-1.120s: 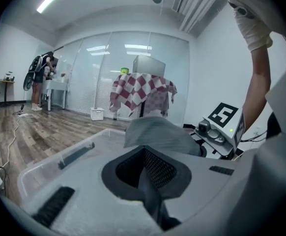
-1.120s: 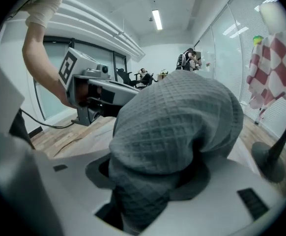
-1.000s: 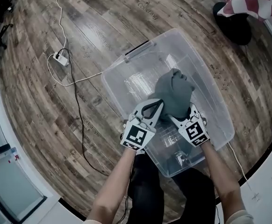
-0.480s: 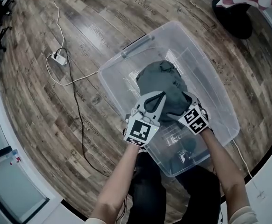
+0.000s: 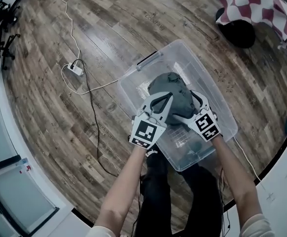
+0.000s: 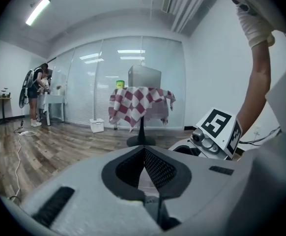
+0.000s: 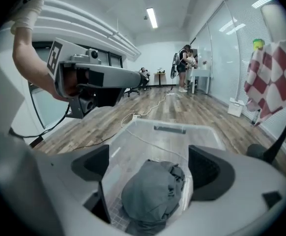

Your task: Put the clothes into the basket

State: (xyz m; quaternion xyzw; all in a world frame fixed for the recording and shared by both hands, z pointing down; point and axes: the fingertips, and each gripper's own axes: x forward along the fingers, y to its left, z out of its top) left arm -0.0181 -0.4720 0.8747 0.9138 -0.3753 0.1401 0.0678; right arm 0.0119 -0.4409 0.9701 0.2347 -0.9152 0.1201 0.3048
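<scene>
A grey garment (image 5: 169, 89) lies bunched inside the clear plastic basket (image 5: 226, 113) on the wood floor. Both grippers hang above the basket's near half. My left gripper (image 5: 168, 98) is shut, its fingers meeting in a point, with nothing in it; in the left gripper view its pads (image 6: 144, 154) touch and no cloth shows. My right gripper (image 5: 185, 105) is open; its jaws have just been opening and nothing is between them. In the right gripper view the garment (image 7: 153, 193) lies below the right gripper (image 7: 150, 172), apart from the pads, inside the basket (image 7: 170, 128).
A white power strip (image 5: 76, 69) and its cables trail over the floor left of the basket. A round table under a red-and-white checked cloth (image 5: 262, 4) stands at the far right on a black base (image 5: 237, 32). A person (image 6: 35, 90) stands by the far wall.
The garment, held up between the grippers a second ago, now lies in the basket. The right jaws have opened, and both grippers have lifted off the garment.
</scene>
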